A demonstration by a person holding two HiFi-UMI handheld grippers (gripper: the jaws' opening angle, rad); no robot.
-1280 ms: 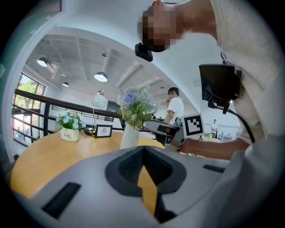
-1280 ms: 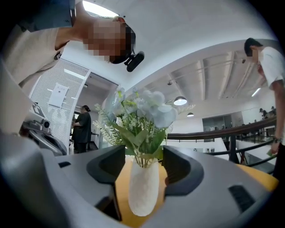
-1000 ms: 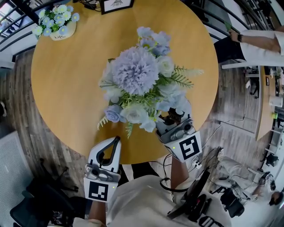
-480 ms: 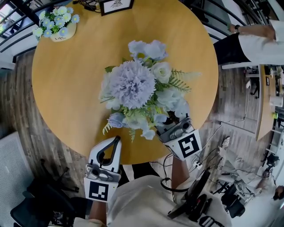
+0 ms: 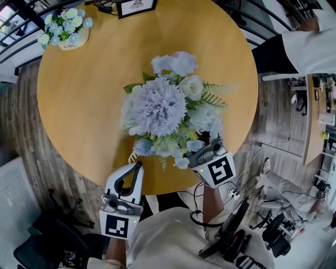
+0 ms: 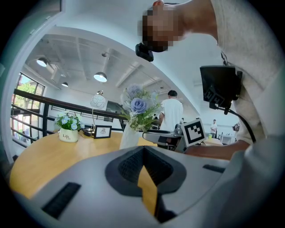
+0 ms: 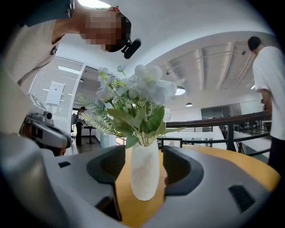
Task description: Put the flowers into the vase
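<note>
A bouquet of lilac, pale blue and white flowers [image 5: 160, 105] stands in a white vase [image 7: 144, 173] over the round wooden table [image 5: 89, 105]. From above, the blooms hide the vase. My right gripper [image 5: 202, 147] reaches in level from the near right side, and its jaws are shut on the vase's body, a pad against each side. The left gripper view shows the same vase [image 6: 129, 137] with the right gripper beside it. My left gripper [image 5: 137, 167] hangs at the table's near edge, tips together, holding nothing.
A small white pot of blue and white flowers [image 5: 65, 29] sits at the far left of the table, with a framed picture [image 5: 137, 5] at the far edge. A person in a white top [image 5: 310, 47] stands off the table's right side.
The bouquet and my right gripper have shifted slightly toward the table's near edge, still together. The person at the right has moved further out of frame. My left gripper has not moved.
</note>
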